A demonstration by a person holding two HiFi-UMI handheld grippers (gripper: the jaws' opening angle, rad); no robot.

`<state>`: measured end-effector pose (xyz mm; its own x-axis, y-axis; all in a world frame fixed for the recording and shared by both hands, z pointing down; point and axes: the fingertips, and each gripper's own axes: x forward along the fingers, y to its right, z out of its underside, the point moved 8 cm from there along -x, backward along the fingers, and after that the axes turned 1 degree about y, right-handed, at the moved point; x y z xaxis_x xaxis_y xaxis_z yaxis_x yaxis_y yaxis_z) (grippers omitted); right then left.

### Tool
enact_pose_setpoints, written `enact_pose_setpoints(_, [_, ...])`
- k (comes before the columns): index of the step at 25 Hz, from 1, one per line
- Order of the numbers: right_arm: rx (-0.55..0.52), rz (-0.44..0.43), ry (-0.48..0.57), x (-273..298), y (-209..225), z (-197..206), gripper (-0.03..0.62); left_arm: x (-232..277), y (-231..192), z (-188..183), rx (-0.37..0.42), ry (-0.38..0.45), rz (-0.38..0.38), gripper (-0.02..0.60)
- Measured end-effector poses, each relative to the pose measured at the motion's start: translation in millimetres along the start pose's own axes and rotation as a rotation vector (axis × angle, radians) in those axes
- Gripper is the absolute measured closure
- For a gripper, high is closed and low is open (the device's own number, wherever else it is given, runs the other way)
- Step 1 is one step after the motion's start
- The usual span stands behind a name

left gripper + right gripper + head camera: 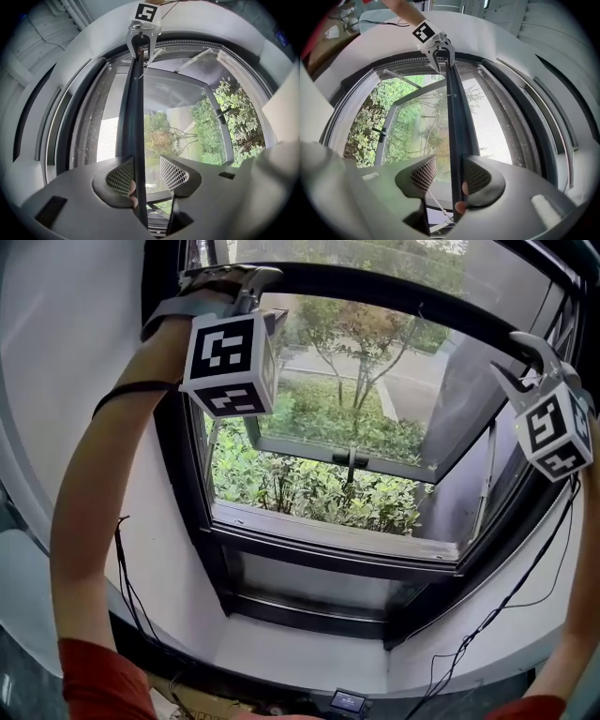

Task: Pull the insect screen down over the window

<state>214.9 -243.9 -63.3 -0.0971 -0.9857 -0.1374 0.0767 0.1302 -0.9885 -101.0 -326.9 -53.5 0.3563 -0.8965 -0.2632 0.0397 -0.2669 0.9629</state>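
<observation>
The insect screen's dark pull bar (394, 292) spans the top of the window opening. My left gripper (239, 279) is at its left end, my right gripper (511, 357) at its right end. In the left gripper view the bar (133, 108) passes between the jaws of the left gripper (146, 171), lying against the left pad with a gap to the right pad. In the right gripper view the bar (457, 117) rests against the right pad of the right gripper (450, 174), clear of the left pad. Grey mesh (490, 126) hangs behind the bar.
The glass sash (352, 460) stands pushed outward, with shrubs and a tree beyond. Dark frame rails run down both sides (187, 484). A white sill (309, 652) lies below, with loose cables (127, 577) and a small device (349, 700) at its front edge.
</observation>
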Motion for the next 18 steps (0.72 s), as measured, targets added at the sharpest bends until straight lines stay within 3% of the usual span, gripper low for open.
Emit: enact_pose_setpoints(18, [0.090, -0.140, 0.057, -12, -62, 2, 0.419, -22, 68, 0, -0.013, 0.027, 0.074, 0.401])
